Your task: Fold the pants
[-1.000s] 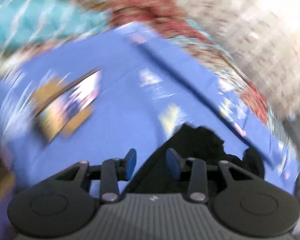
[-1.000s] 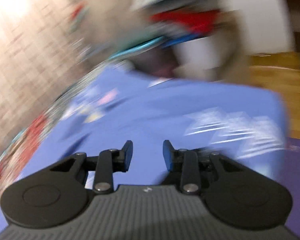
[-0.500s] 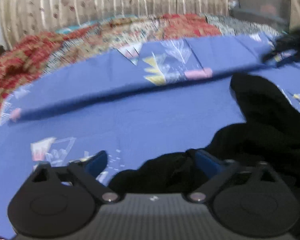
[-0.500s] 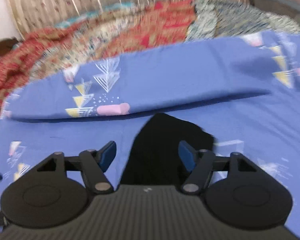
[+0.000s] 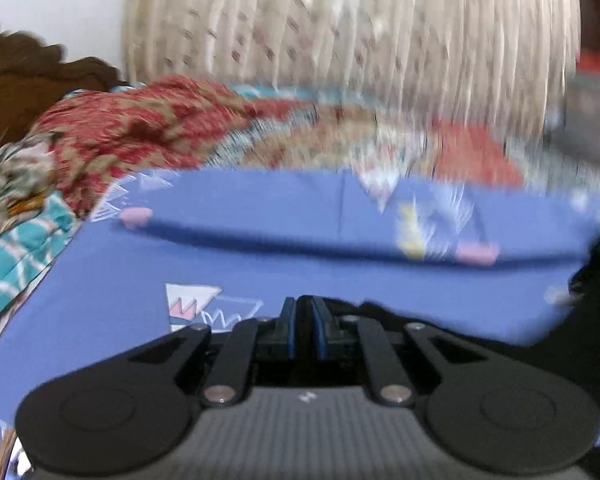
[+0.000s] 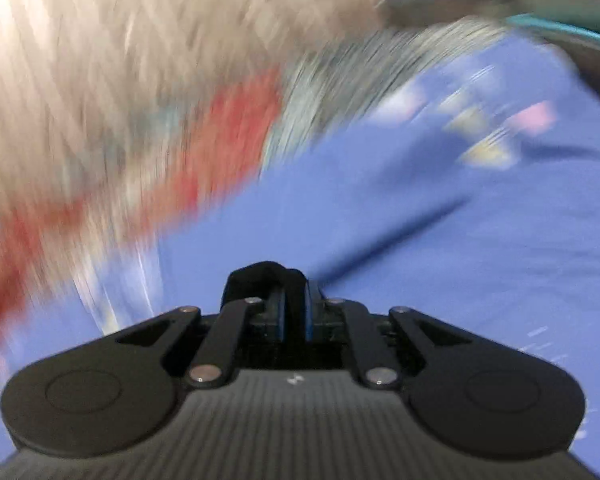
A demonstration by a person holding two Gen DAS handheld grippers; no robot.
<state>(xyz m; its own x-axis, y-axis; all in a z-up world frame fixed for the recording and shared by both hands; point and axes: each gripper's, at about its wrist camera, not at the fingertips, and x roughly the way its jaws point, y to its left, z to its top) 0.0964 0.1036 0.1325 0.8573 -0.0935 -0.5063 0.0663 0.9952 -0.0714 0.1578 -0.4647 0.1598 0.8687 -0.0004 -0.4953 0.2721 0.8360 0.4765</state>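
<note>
The black pants [image 5: 580,320] hang in dark folds at the right of the left wrist view, a strip running in to the left gripper [image 5: 303,312] — its jaws are pinched together on that cloth. The right gripper [image 6: 294,300] is likewise clamped on a bunched black fold [image 6: 260,276]. Below lies the blue patterned sheet [image 5: 260,272]; beyond it a red floral quilt [image 5: 140,132] and a pale pleated curtain [image 5: 360,32], all blurred
</note>
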